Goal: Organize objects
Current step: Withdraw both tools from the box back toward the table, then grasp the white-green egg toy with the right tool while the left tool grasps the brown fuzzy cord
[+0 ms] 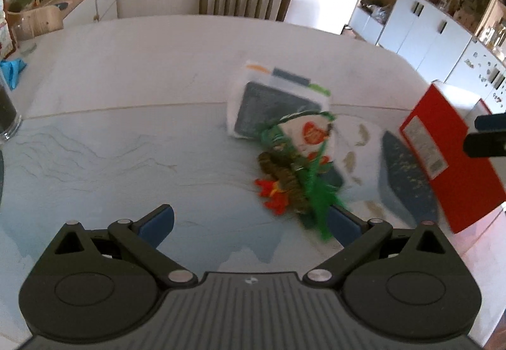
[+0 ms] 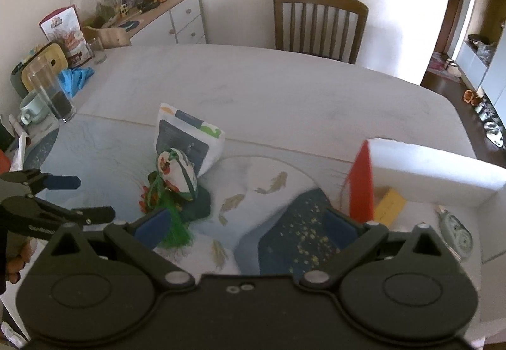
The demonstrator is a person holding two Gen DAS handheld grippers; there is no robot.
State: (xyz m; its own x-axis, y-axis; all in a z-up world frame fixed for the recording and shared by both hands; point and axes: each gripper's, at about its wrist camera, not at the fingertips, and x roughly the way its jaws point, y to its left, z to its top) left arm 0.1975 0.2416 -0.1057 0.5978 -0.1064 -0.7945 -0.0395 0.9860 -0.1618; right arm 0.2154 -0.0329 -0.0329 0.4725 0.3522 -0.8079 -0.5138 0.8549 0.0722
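While both grippers' jaws gape — pouch [image 2: 177, 174] on table [image 2: 284, 90].

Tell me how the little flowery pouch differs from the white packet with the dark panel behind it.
The flowery pouch is small, rounded and stuffed-looking, white with red flowers and green trim; the white packet is larger, flatter and printed with a dark blue panel. The pouch has a green tassel trailing from it; the packet has none. The pouch sits in front, nearer both cameras; the packet is propped up behind. Both rest on the table.

Left claw [image 1: 249, 225] spread wide, empty; right claw [image 2: 248, 225] likewise.
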